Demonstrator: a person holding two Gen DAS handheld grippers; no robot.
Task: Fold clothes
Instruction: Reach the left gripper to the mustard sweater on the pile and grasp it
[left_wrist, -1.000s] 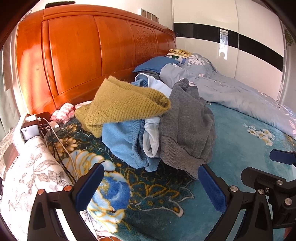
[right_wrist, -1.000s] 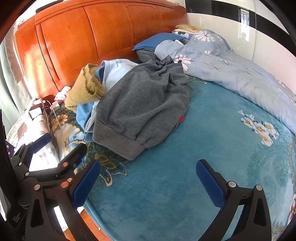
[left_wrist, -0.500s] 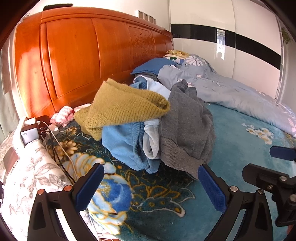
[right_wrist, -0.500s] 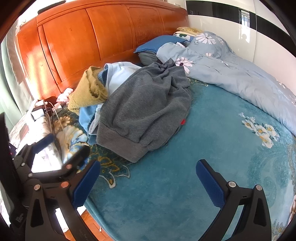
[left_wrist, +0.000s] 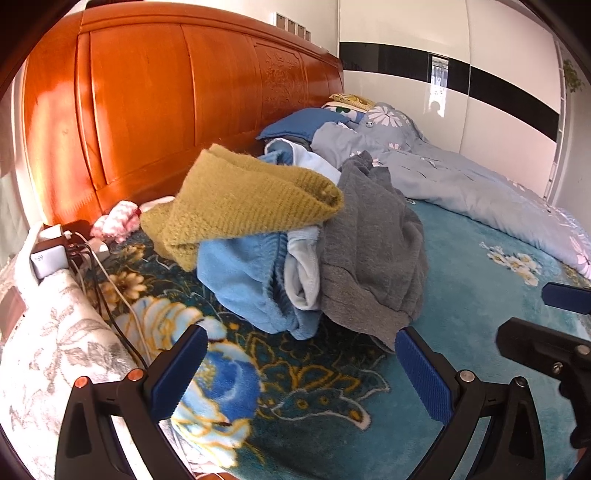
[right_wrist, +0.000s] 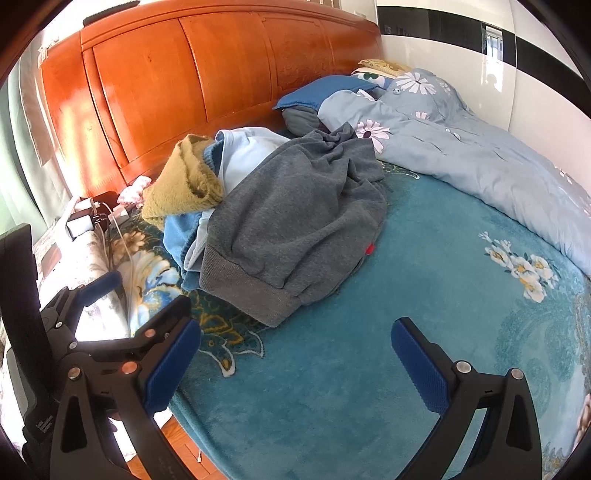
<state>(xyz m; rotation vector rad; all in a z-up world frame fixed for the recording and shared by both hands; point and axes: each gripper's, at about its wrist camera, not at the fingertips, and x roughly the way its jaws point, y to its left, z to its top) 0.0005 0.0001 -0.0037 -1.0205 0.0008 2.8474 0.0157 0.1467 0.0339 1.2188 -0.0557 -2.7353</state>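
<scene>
Both grippers hover empty over the teal floral blanket (right_wrist: 332, 387) — the left gripper (left_wrist: 299, 369) and the right gripper (right_wrist: 295, 354) each with fingers spread wide. The clothes pile lies at twelve o'clock: a mustard knit sweater (left_wrist: 243, 199) atop a blue garment (left_wrist: 243, 280), a grey sweatshirt (right_wrist: 299, 221) at the pile's three o'clock.

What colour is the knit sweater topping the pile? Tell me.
Mustard yellow sweater, clearest in the left wrist view.

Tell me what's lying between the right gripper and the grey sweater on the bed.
Nothing but bare teal blanket. In the right wrist view, the open right gripper faces the grey sweater with only that blanket between them.
</scene>
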